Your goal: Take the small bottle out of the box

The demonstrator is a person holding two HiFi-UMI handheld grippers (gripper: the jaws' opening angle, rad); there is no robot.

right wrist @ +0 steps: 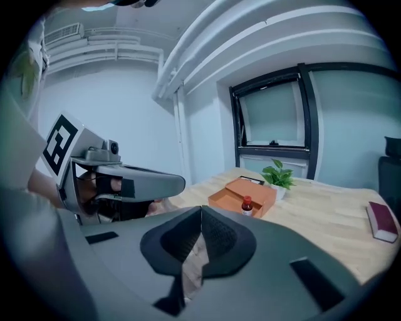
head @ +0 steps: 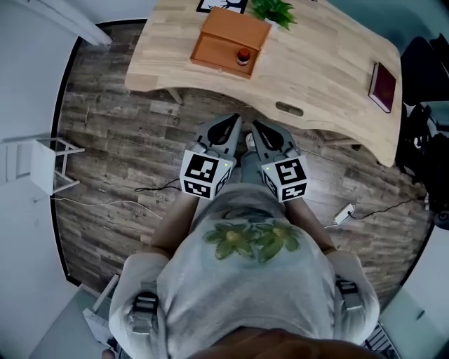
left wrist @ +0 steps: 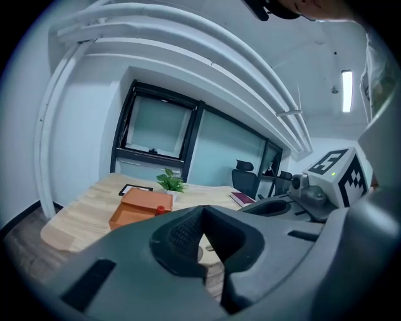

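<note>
An orange box (head: 228,38) lies open on the wooden table (head: 323,63); its lid is folded back. A small bottle (head: 243,56) with a red cap stands in the box's front right corner. The same box (right wrist: 241,193) and bottle (right wrist: 247,205) show far ahead in the right gripper view, and the box (left wrist: 141,207) in the left gripper view. My left gripper (head: 235,119) and right gripper (head: 256,125) are held side by side near my chest, over the floor and short of the table edge. Both are shut with nothing between the jaws.
A potted plant (head: 273,10) and a black-framed card (head: 221,5) sit behind the box. A dark red book (head: 383,85) lies at the table's right end. On the floor are a white power strip (head: 344,214) with cables, a white rack (head: 42,165) and a black chair (head: 424,105).
</note>
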